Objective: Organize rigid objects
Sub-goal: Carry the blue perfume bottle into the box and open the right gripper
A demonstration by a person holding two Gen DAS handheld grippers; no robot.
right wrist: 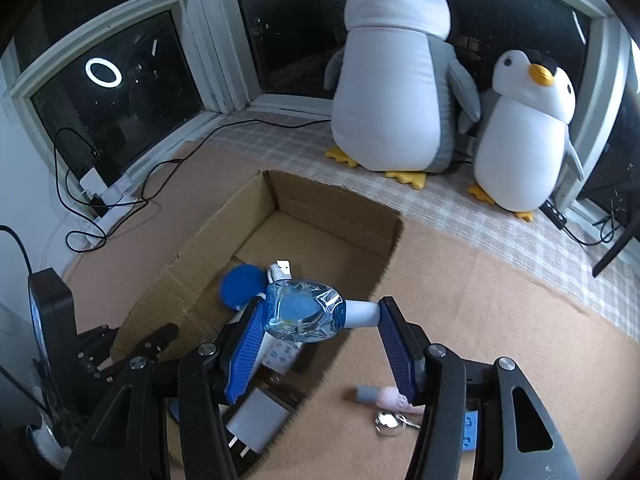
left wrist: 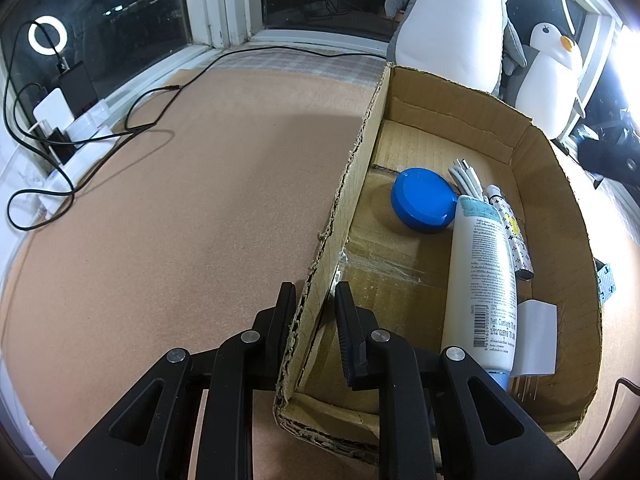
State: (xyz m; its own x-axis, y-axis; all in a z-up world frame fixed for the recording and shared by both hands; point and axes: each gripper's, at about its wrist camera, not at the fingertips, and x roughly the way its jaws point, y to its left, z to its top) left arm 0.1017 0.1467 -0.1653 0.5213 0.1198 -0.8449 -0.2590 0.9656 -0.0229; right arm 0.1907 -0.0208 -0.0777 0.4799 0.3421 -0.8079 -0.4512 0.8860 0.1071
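Cardboard box (left wrist: 472, 128), open-topped, sits on a cork-coloured mat (left wrist: 180, 208) and serves as the collection bin. Left gripper (left wrist: 312, 304), at 6 o'clock in the left wrist view, has its jaws pinched nearly closed on the box's left wall, likely to steady the box while items go in. Inside the box: blue round lid (left wrist: 424, 200) near centre, white cable (left wrist: 466, 178) at its 1 o'clock, a white lotion bottle (left wrist: 480, 280) lying lengthwise at 4 o'clock.

Right gripper (right wrist: 320, 316) holds a small clear-blue bottle (right wrist: 304, 312) crosswise, jaws about half open and clamped end to end on it, above the box's right edge; judged mid-transfer. At 5 o'clock on the mat outside lie a pink tube (right wrist: 384, 396) and keys (right wrist: 390, 424), not yet sorted.
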